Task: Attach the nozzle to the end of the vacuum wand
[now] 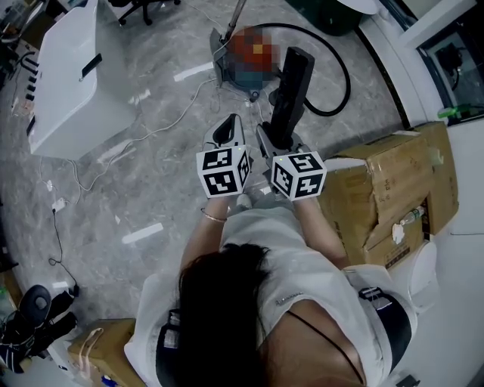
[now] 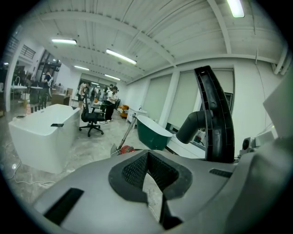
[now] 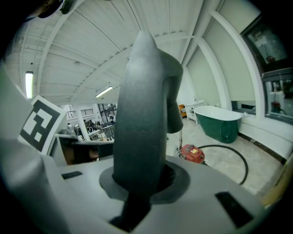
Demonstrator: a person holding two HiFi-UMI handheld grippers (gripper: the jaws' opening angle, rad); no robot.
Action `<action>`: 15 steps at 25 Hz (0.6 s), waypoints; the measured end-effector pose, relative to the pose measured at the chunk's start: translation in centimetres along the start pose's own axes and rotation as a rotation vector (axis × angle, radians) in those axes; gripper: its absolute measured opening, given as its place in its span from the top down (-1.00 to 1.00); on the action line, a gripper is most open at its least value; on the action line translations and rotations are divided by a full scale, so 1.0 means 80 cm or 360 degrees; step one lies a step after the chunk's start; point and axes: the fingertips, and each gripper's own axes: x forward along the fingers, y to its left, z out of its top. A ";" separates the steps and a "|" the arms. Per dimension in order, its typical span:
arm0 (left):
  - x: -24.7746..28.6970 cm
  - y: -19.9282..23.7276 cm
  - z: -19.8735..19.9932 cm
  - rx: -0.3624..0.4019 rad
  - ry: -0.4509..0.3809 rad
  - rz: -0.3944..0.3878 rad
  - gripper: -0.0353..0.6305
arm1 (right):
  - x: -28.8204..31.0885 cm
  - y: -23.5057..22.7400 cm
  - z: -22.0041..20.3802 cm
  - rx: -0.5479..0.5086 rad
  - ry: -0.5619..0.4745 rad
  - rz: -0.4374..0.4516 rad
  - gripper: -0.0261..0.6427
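Note:
A long black vacuum nozzle (image 1: pixel 291 87) stands up from my right gripper (image 1: pixel 277 137), which is shut on its lower end. In the right gripper view the nozzle (image 3: pixel 142 114) fills the middle, clamped between the jaws of the right gripper (image 3: pixel 145 183). My left gripper (image 1: pixel 226 131) is just left of it, shut and empty; the left gripper view shows the left gripper (image 2: pixel 149 172) holding nothing, with the nozzle (image 2: pixel 215 119) to the right. Ahead on the floor sits the red vacuum (image 1: pixel 253 51), with its metal wand (image 1: pixel 236 19) leaning up and away.
A black hose (image 1: pixel 342 75) loops on the floor right of the vacuum. Cardboard boxes (image 1: pixel 393 189) stand close on the right and a white bathtub (image 1: pixel 76 83) at the left. A green bathtub (image 3: pixel 224 121) lies farther off. White cables (image 1: pixel 113 151) trail over the marble floor.

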 end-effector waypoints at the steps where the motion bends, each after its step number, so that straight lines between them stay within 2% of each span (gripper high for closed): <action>1: -0.001 0.000 0.001 0.0003 -0.0002 0.0003 0.88 | -0.001 -0.001 -0.002 0.0008 0.0002 -0.0004 0.75; 6: -0.001 0.007 0.001 0.0008 0.0010 0.0014 0.88 | 0.002 0.003 -0.001 0.0125 -0.0017 0.0022 0.75; 15: 0.014 -0.007 0.007 0.0030 -0.0008 0.0017 0.88 | 0.007 -0.013 0.006 0.0114 -0.0028 0.0049 0.75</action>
